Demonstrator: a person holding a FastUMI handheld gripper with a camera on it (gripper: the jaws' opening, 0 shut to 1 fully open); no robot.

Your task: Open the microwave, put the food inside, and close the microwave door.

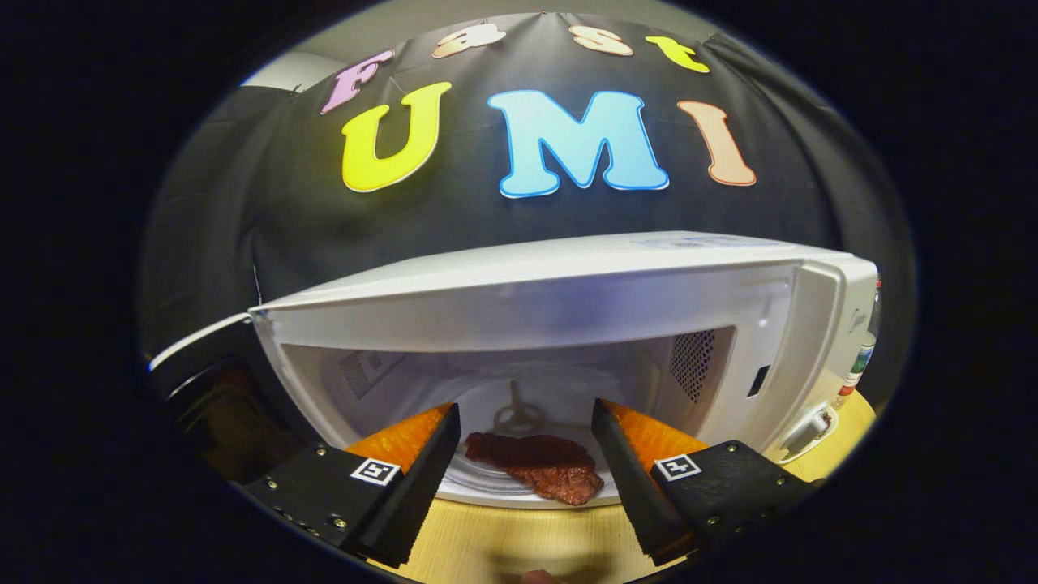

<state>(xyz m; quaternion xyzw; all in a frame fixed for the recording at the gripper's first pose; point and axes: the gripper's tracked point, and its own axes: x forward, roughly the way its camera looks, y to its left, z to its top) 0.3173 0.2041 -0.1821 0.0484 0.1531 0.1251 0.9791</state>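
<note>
Before the microwave [568, 300], the hand-held gripper [525, 430] hangs level over the bench [519, 543], fingers spread wide and holding nothing. Between and just beyond them, the food [539, 466] lies on the microwave's turntable; its door [219, 389] stands open; a bottle [861, 357] stands beside the microwave.

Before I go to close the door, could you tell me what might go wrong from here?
1. The piece of meat lies at the front of the turntable plate, near the cavity mouth; it may overhang and catch the closing door.
2. The open gripper straddles the meat, fingers apart, so pulling back carelessly could drag it out.
3. The door hangs open beside the left finger, so a sideways move could knock it.
</note>
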